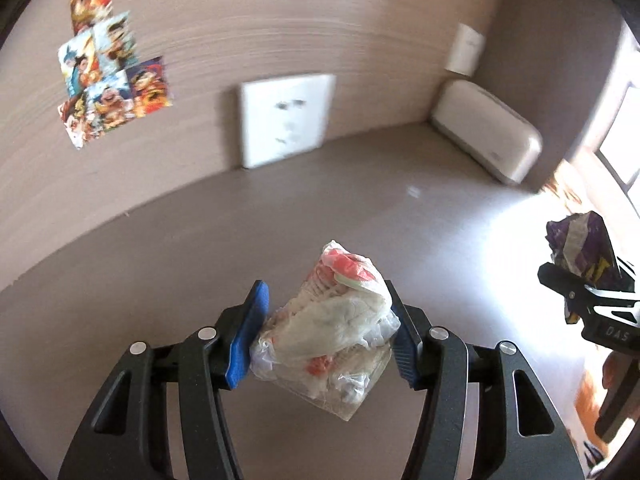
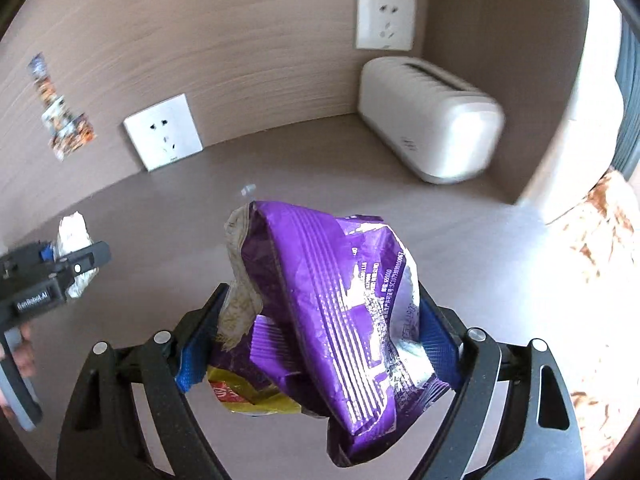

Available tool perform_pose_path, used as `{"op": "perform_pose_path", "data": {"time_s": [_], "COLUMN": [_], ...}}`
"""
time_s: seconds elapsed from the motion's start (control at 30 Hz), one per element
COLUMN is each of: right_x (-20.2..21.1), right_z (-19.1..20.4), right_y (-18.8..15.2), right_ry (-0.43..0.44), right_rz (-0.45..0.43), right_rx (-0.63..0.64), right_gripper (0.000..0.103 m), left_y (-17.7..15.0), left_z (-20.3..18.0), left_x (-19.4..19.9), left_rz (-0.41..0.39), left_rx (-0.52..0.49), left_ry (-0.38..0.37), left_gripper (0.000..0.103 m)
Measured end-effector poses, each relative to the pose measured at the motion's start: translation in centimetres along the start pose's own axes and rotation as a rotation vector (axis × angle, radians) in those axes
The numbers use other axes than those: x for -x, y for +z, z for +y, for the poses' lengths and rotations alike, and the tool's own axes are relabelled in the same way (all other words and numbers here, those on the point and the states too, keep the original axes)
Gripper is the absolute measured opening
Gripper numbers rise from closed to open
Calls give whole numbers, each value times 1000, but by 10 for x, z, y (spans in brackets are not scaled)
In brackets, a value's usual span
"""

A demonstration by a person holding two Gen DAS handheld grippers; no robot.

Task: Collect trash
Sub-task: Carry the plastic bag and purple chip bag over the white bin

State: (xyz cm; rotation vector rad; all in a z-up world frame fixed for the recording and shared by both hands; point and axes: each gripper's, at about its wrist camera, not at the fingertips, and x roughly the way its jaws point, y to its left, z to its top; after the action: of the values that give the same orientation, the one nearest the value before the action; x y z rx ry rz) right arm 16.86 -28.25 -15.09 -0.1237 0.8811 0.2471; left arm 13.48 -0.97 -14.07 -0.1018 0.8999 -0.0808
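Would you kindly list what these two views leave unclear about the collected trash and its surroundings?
- Trash bin: in neither view, so the drop-off spot is unknown.
- Clear plastic bag in the left tongs: crumpled contents unidentifiable.
- Purple snack wrapper in the right tongs: print too creased to read.
- Wall stickers: blurred.
- Small scrap on the desk: too tiny to identify.

Brown counter (image 2: pixel 360 200) has a white toaster (image 2: pixel 432 120) back in the corner. One wall socket (image 2: pixel 385 19) sits right above it, another socket (image 2: pixel 163 131) further left, then some cartoon stickers (image 2: pixel 60 112) left of that.
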Motion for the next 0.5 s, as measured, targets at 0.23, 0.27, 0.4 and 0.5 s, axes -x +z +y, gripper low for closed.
{"op": "perform_pose_path", "data": {"time_s": [0.23,0.27,0.4,0.5], "right_x": [52,57,84,96], "right_z": [-28,-33,-64,-84], "right_y": [-59,-66,-103,-126], "right_ry": [-59,-68,-111,-147], "right_rz": [-16,-12,15,36], "right_rx": [-54,-71,-146,-194], "right_gripper": [86,86,86,86], "left_y": [-17,-19,-33,-50], "left_z": [-78,-95,-146,-193], "left_x": [13,12,17,17], "left_rz": [37,43,62,91], "left_rx": [-121,-147,-245,-315], "left_ry": [-111,-130,-200,-275], "left_gripper": [56,56,56,56]}}
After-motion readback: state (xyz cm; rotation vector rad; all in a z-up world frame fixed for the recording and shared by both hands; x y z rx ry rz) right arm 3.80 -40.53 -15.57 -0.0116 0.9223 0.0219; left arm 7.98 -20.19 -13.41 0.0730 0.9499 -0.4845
